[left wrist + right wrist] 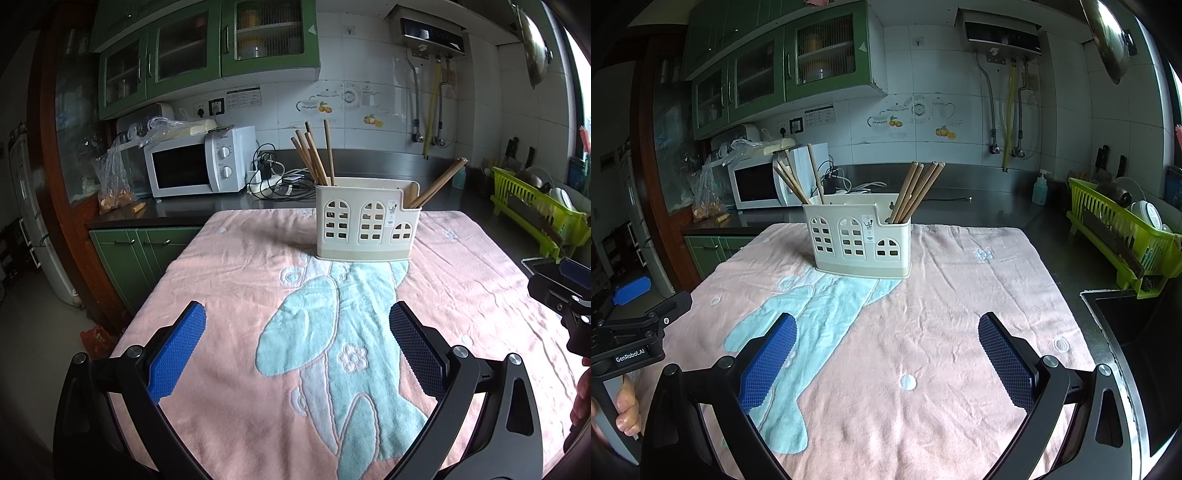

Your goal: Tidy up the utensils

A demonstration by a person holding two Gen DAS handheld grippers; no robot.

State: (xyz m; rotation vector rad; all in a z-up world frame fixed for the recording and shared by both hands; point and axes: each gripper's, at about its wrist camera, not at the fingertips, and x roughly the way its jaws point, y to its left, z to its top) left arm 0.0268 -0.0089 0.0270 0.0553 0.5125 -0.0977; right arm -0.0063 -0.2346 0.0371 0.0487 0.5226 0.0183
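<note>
Nearest, the left gripper [297, 345] and the right gripper [886, 349] both hang wide apart and empty above the pink towel [960, 295]. At the towel's far edge stands the cream utensil holder [858, 240], chopsticks [918, 192] upright in its left and right compartments. No utensils lie loose, so the sorting looks finished.

Bare towel [923, 332] ahead of both tongs; only utensil holder [860, 240] with upright chopsticks [916, 192] stands mid-towel.
</note>
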